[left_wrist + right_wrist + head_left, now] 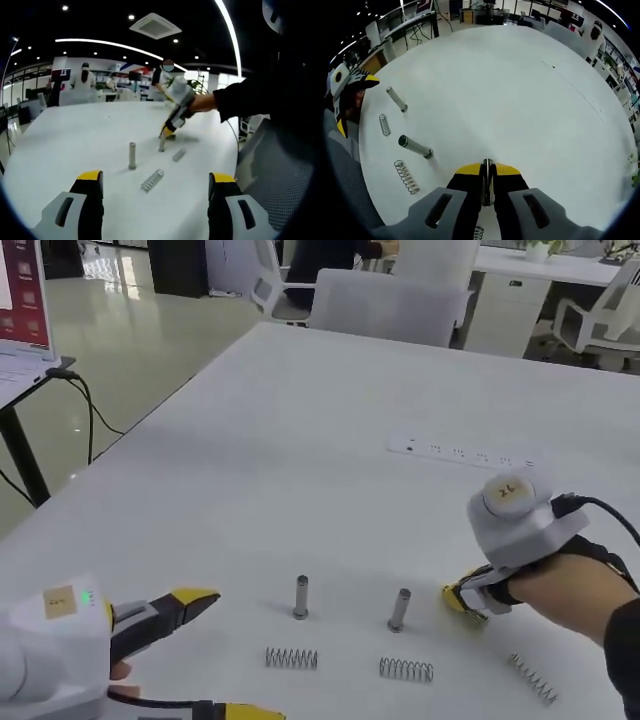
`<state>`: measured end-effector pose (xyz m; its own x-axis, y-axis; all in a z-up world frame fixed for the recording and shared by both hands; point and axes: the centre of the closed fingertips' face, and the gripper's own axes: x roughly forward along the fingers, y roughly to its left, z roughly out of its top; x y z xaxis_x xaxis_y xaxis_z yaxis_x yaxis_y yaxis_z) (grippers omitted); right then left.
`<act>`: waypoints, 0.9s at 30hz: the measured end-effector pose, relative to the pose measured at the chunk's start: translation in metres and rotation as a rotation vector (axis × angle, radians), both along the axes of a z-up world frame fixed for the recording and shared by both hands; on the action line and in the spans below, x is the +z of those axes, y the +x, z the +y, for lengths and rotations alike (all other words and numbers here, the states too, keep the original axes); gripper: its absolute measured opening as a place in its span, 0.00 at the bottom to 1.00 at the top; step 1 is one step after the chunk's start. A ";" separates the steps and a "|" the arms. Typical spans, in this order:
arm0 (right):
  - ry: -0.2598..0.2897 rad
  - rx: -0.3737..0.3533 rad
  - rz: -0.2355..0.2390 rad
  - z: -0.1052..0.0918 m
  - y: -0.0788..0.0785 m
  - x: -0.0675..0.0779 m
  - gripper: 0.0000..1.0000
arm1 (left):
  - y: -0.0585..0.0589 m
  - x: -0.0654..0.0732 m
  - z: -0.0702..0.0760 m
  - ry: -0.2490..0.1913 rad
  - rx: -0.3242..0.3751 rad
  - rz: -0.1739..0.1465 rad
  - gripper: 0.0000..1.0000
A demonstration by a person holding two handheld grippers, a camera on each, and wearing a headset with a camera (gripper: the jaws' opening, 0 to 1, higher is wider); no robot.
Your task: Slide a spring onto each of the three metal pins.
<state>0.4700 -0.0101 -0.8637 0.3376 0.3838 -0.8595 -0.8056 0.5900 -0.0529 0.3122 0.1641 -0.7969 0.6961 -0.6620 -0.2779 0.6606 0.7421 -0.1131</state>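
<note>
Right gripper (488,171) clamps a short silver metal pin (487,190). Left gripper (156,176) gapes wide, near a coiled steel spring (152,180).

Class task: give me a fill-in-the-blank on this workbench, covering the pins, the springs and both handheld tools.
1. On the white table lie ___ coiled metal springs.
2. Apart from the tools, ___ short grey metal pins stand upright.
3. The right tool grips a third metal ___.
4. The left tool has its jaws ___.
Missing words: three; two; pin; open.
</note>
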 end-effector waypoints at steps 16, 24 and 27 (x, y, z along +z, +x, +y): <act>0.105 -0.045 -0.039 -0.010 -0.019 0.036 0.05 | -0.001 0.005 -0.006 0.007 -0.025 -0.017 0.83; 0.119 -0.053 -0.063 -0.016 -0.033 0.042 0.05 | -0.001 0.009 -0.009 0.008 -0.038 -0.026 0.83; 0.128 -0.059 -0.064 -0.018 -0.037 0.043 0.05 | -0.001 0.010 -0.009 0.007 -0.041 -0.029 0.83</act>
